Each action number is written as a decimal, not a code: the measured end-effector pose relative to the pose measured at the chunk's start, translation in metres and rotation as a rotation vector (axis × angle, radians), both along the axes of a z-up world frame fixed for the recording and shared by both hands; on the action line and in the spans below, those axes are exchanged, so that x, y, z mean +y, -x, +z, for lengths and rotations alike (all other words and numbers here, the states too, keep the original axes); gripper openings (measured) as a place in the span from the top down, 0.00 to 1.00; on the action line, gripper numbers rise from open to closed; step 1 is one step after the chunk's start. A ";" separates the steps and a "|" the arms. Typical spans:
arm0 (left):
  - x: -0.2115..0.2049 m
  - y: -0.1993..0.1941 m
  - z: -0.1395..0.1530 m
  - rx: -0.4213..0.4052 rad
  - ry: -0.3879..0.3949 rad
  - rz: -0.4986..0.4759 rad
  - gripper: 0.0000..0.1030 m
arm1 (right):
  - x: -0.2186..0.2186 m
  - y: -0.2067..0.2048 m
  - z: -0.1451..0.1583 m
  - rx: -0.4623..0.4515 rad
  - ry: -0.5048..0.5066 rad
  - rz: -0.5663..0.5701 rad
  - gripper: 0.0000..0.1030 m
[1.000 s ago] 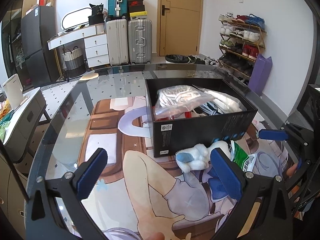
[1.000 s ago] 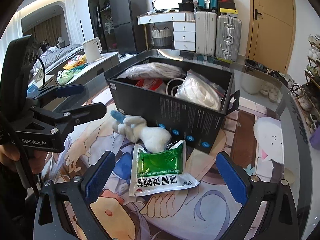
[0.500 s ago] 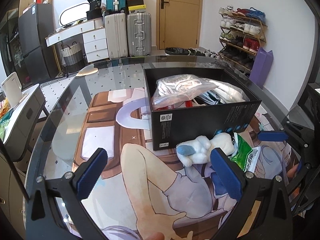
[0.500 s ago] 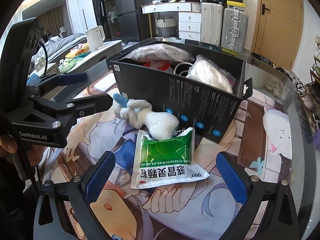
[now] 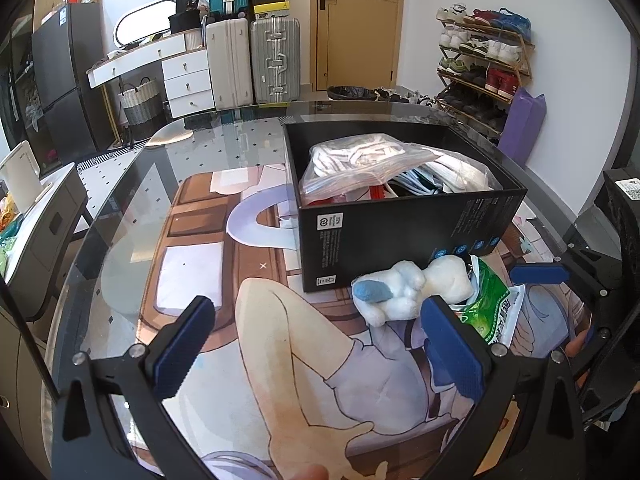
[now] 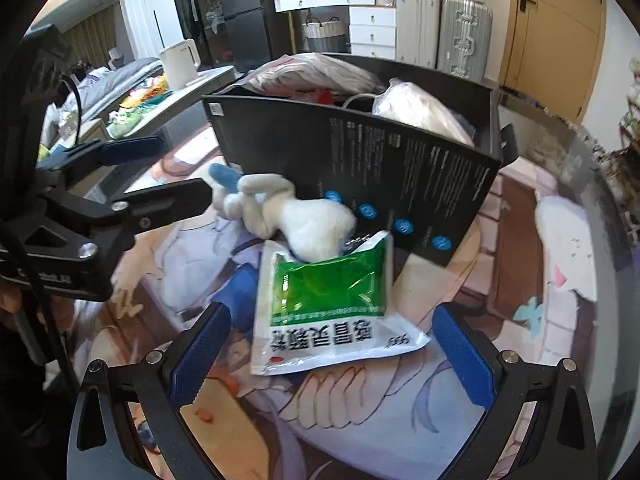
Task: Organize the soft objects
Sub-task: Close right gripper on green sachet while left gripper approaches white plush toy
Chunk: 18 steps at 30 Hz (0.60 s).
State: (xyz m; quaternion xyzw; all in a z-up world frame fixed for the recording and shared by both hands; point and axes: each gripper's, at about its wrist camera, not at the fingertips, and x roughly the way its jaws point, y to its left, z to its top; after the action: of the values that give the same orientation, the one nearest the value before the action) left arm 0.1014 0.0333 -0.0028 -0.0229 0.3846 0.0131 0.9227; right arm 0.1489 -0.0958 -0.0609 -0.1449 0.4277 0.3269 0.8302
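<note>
A white plush toy with a blue ear (image 5: 404,290) (image 6: 288,214) lies on the printed mat against the front of a black box (image 5: 404,228) (image 6: 360,160). Bagged white soft items fill the box. A green and white packet (image 6: 328,304) (image 5: 490,306) lies flat beside the plush. My left gripper (image 5: 320,344) is open, its right finger just in front of the plush. My right gripper (image 6: 328,356) is open, low over the mat, with the packet's near end between its fingers. Nothing is held.
The glass table (image 5: 120,208) has a rounded edge at the left and far side. The left gripper's body (image 6: 80,216) reaches in from the left of the right wrist view. Suitcases (image 5: 256,60), drawers and a shoe rack (image 5: 480,60) stand beyond.
My right gripper has moved forward and down, so the packet now reaches between its fingers. My left gripper has edged closer to the plush. Nothing was taken hold of.
</note>
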 end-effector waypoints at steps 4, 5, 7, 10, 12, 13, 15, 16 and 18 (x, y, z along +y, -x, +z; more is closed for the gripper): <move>0.001 0.000 -0.001 0.004 -0.001 -0.001 0.00 | 0.004 -0.002 -0.002 -0.010 0.022 -0.016 0.01; 0.001 0.000 -0.002 0.005 -0.002 -0.002 0.00 | 0.004 -0.002 -0.002 -0.013 0.025 -0.015 0.01; 0.001 0.000 -0.002 0.005 -0.002 -0.002 0.00 | 0.005 -0.004 -0.003 -0.014 0.028 -0.014 0.01; 0.001 0.000 -0.002 0.005 -0.003 -0.003 0.00 | 0.005 -0.005 -0.003 -0.015 0.024 -0.014 0.01; 0.001 0.000 -0.002 0.006 -0.002 -0.003 0.00 | 0.005 -0.005 -0.002 -0.019 0.024 -0.014 0.02; 0.000 0.000 -0.002 0.006 -0.003 -0.002 0.00 | 0.005 -0.005 -0.001 -0.022 0.022 -0.010 0.05; 0.000 0.000 -0.002 0.006 -0.002 -0.003 0.00 | 0.004 -0.005 0.001 -0.029 0.016 -0.003 0.11; 0.000 0.000 -0.002 0.006 -0.001 -0.002 0.00 | 0.003 -0.005 0.001 -0.032 0.013 0.001 0.16; 0.000 0.000 -0.003 0.006 0.001 0.002 0.00 | 0.002 -0.002 0.003 -0.036 0.013 0.013 0.21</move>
State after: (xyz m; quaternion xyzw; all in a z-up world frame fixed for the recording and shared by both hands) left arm 0.1015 0.0331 -0.0053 -0.0235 0.3873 0.0138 0.9215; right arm 0.1511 -0.0935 -0.0579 -0.1589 0.4139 0.3268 0.8346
